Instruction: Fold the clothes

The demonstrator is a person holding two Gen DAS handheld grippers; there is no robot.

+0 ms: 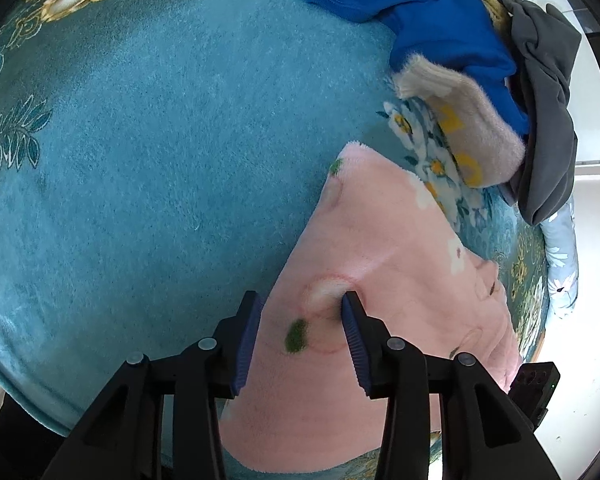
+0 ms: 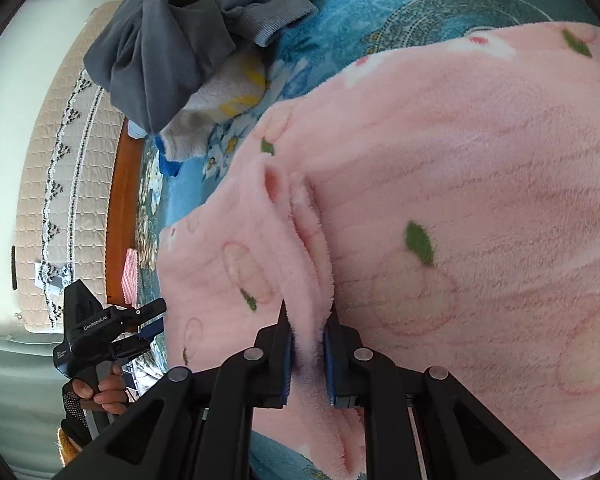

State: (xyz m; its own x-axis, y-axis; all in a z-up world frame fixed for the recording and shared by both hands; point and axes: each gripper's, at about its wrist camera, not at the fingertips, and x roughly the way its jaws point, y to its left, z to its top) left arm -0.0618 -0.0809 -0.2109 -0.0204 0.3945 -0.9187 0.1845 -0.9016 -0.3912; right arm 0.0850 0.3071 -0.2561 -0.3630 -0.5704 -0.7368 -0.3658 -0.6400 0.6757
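i'm seeing both wrist cameras looking down close at the bed, sharing the pink fleece garment (image 1: pixel 380 280) (image 2: pixel 460 200).

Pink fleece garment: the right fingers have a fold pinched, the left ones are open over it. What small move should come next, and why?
Probably lower the left gripper and close it on the pink fleece garment. Its fingers stand open above the cloth, gripping nothing, while the right gripper is shut on a raised fold of the garment. A second hold would let the cloth be lifted evenly over the teal blanket.
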